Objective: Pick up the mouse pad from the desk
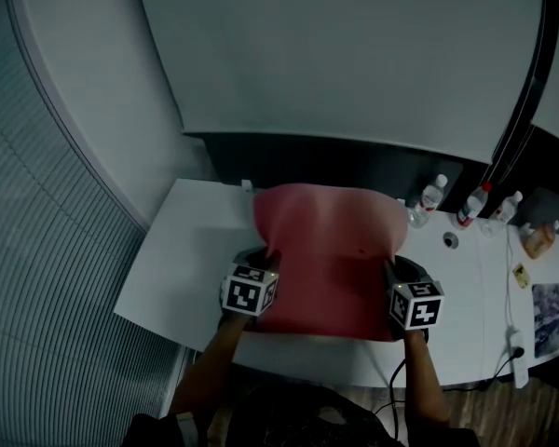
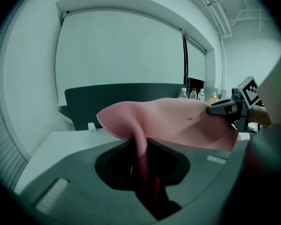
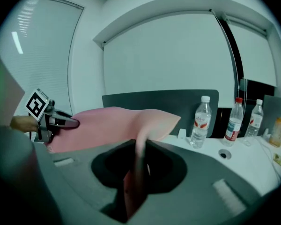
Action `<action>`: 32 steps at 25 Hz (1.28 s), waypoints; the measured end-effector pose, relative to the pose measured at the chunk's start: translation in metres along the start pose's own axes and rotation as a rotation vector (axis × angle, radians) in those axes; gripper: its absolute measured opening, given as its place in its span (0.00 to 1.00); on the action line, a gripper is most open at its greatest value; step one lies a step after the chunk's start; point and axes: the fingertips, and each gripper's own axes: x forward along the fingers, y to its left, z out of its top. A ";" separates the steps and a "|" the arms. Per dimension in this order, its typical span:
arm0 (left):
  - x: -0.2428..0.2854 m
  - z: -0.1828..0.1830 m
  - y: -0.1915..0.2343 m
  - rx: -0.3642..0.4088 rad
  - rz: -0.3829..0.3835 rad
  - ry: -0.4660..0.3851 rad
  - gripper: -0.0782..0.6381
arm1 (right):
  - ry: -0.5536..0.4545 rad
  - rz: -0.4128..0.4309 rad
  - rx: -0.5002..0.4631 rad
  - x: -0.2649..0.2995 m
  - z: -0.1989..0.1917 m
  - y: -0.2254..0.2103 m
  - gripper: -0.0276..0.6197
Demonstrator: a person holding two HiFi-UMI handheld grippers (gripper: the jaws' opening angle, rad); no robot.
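Mouse pad [image 1: 326, 250] pinched: left gripper [image 1: 264, 252], right gripper [image 1: 389, 263]

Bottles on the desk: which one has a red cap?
The red-capped bottle stands between two clear bottles, one to its left and one to its right, both with white caps.

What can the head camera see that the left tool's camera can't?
Only the head view: the person's arms, the left tool from outside with its marker cube, and what looks like a power strip at the right end of the desk.
Only the left gripper view: close up, the edge of the pad pinched between the left tool's jaws, and ceiling pipes.
Both: the pink pad held up over the white desk, the right tool gripping its other side, the bottles and the dark partition.
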 end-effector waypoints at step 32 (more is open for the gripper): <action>-0.093 0.187 -0.019 0.133 0.103 -0.373 0.21 | -0.374 -0.095 -0.171 -0.079 0.178 -0.003 0.16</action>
